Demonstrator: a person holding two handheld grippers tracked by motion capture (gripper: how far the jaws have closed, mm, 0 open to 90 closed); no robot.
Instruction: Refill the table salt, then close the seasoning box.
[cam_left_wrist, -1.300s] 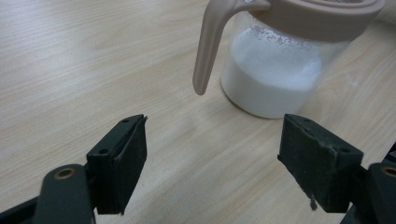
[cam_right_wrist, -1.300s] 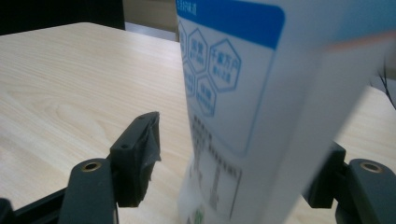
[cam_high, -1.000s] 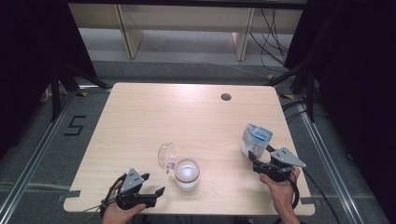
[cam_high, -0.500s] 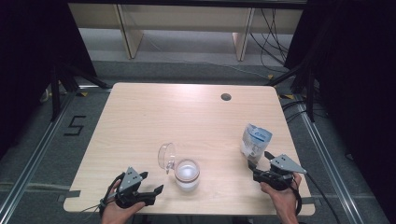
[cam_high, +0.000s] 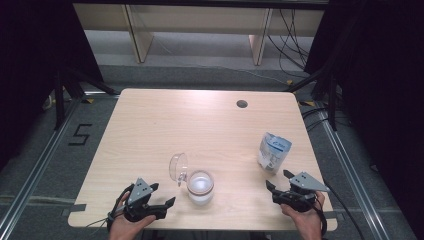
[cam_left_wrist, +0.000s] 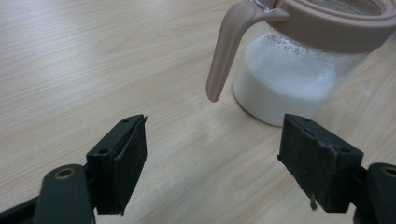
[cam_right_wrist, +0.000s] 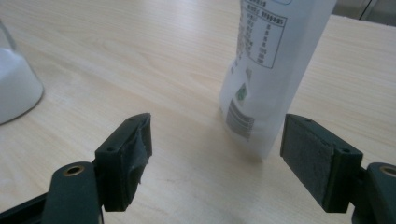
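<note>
Right gripper (cam_high: 280, 181) pulled back toward frame bottom off the pouch (cam_high: 273, 152), jaws just opening, empty; left gripper (cam_high: 162, 194) jaws apart beside jar (cam_high: 200, 186).

Tabletop (cam_high: 165, 125) is pale matt wood laminate, the jar (cam_left_wrist: 299, 79) looks like clear glossy glass with a smooth beige plastic rim, the pouch (cam_right_wrist: 271, 70) is shiny printed plastic film, and the black pads (cam_right_wrist: 313, 158) look rough and matt.

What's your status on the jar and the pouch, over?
Left gripper open beside jar, lid up. Right gripper open, short of pouch. Nothing between.
</note>
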